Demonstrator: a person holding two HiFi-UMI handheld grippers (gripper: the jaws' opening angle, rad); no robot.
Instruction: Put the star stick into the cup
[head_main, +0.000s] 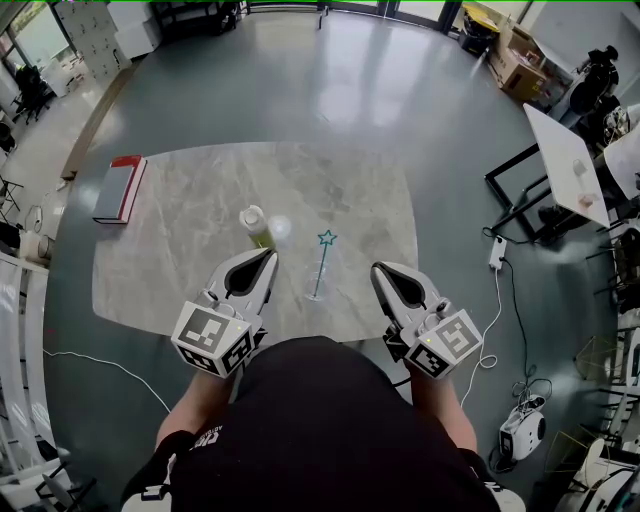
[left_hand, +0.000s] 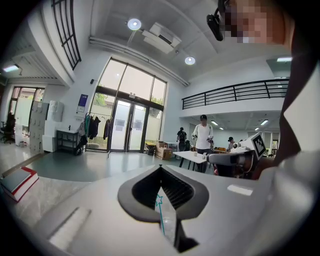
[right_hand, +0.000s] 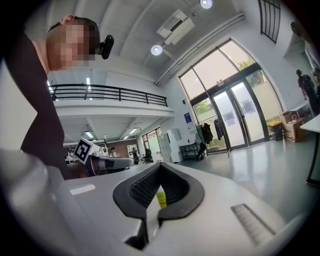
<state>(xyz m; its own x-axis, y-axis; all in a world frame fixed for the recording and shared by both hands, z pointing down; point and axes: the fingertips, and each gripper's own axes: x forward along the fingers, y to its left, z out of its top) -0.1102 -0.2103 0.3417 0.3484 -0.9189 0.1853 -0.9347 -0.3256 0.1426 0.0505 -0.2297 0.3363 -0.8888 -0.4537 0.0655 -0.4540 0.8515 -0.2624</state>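
A teal star stick (head_main: 321, 264) stands tilted on the marble table (head_main: 180, 260), star end up. Its lower part appears to sit inside a clear cup (head_main: 319, 281) that is hard to make out. In the left gripper view the star stick (left_hand: 160, 215) and the faint cup (left_hand: 169, 220) show through the gap behind the jaws. My left gripper (head_main: 268, 256) is near the table's front edge, left of the stick, shut and empty. My right gripper (head_main: 378, 268) is right of the stick, also shut and empty. Neither touches the stick.
A bottle of yellow-green liquid (head_main: 256, 227) stands behind the left gripper and shows between the right jaws (right_hand: 161, 198). A red-and-white flat box (head_main: 120, 188) lies at the table's left edge. On the floor at the right lie a power strip (head_main: 497, 252) and cables.
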